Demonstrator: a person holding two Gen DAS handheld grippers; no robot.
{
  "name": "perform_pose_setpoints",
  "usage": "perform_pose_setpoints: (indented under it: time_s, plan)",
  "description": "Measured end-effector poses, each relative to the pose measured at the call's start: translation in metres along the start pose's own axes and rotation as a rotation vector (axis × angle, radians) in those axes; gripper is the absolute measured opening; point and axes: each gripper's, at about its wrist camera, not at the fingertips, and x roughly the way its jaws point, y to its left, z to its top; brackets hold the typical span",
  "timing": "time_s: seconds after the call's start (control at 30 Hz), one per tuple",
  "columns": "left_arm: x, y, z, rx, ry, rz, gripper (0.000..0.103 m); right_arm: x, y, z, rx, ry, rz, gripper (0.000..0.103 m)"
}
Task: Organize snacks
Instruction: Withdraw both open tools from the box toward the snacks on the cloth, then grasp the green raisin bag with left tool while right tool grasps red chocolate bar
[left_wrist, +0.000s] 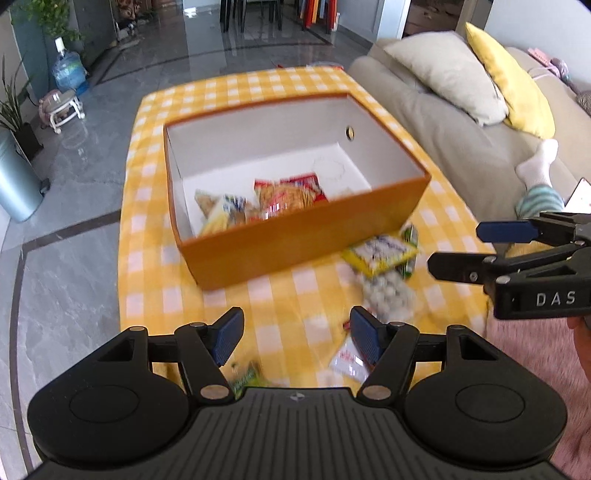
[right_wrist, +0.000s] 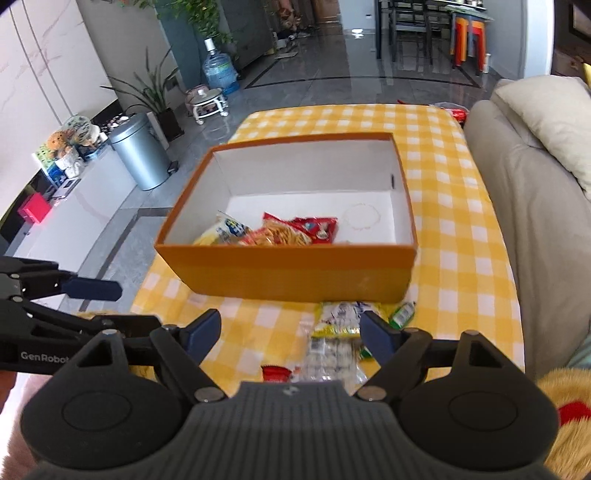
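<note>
- The orange box (right_wrist: 284, 275) sits in the middle of the frame on the counter (right_wrist: 458, 206) with its yellow check cloth. It has no lid on.
- Some of the job looks done — a red snack bag (right_wrist: 295, 230) and a yellow snack bag (right_wrist: 221, 234) already lie inside the box, at its near left side. The right part of the box floor is bare.
- More is left. On the cloth, just below the box at the lower right of the left view, lie a yellow-and-white packet (left_wrist: 376, 253), a clear bag of pale round sweets (left_wrist: 384, 295) and a small green packet (right_wrist: 402, 314).
- A white packet (left_wrist: 347, 360) and another green one (left_wrist: 245, 376) lie near the bottom edge, partly hidden and blurry.
- The left tongs (left_wrist: 295, 339) are spread wide with nothing in them.
- The right tongs (right_wrist: 290, 332) are spread wide too, and empty — they hang over the loose packets.
- My guess is about half the snacks are put away, and the next pick is from the pile by the box.
</note>
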Motion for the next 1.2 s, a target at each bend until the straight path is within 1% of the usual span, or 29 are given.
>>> perform_pose_setpoints:
  time_s: [0.13,0.2,0.3,0.33,0.43,0.47,0.53,0.63,0.7,0.8,0.93,1.0,1.07,1.2]
  plan:
    - [0.006,0.002,-0.019,0.005,0.034,-0.024,0.077,0.004,-0.003,-0.021,0.004,-0.013,-0.025,0.080]
    - [0.012,0.003,-0.028,0.021,0.065,-0.028,0.077,0.008,-0.005,-0.032,0.014,-0.010,-0.034,0.079]
    - [0.021,0.004,-0.039,0.044,0.108,-0.024,0.077,0.018,-0.010,-0.045,0.027,0.010,-0.029,0.076]
    - [0.024,0.004,-0.042,0.050,0.121,-0.020,0.077,0.021,-0.009,-0.051,0.025,0.016,-0.029,0.073]
    - [0.037,0.008,-0.049,0.051,0.172,0.002,0.077,0.036,-0.004,-0.066,0.001,0.067,-0.026,0.071]
    - [0.043,0.010,-0.050,0.026,0.199,0.016,0.077,0.043,-0.001,-0.070,0.001,0.096,-0.020,0.066]
    - [0.051,0.019,-0.050,-0.057,0.232,0.031,0.077,0.054,0.005,-0.078,-0.012,0.141,-0.009,0.060]
    - [0.060,0.032,-0.050,-0.192,0.253,0.031,0.076,0.070,0.018,-0.083,-0.062,0.185,-0.005,0.056]
    - [0.067,0.038,-0.050,-0.272,0.274,0.062,0.076,0.079,0.025,-0.085,-0.094,0.206,-0.006,0.053]
    - [0.077,0.048,-0.052,-0.365,0.304,0.098,0.076,0.092,0.031,-0.085,-0.124,0.233,-0.019,0.052]
    - [0.090,0.056,-0.052,-0.411,0.343,0.114,0.077,0.103,0.030,-0.086,-0.113,0.260,-0.012,0.047]
    - [0.096,0.058,-0.053,-0.437,0.362,0.092,0.078,0.107,0.029,-0.087,-0.110,0.269,-0.010,0.046]
    - [0.101,0.061,-0.055,-0.456,0.379,0.079,0.078,0.110,0.027,-0.088,-0.106,0.280,-0.003,0.039]
    - [0.108,0.059,-0.057,-0.470,0.387,0.080,0.076,0.113,0.027,-0.090,-0.128,0.281,-0.008,0.031]
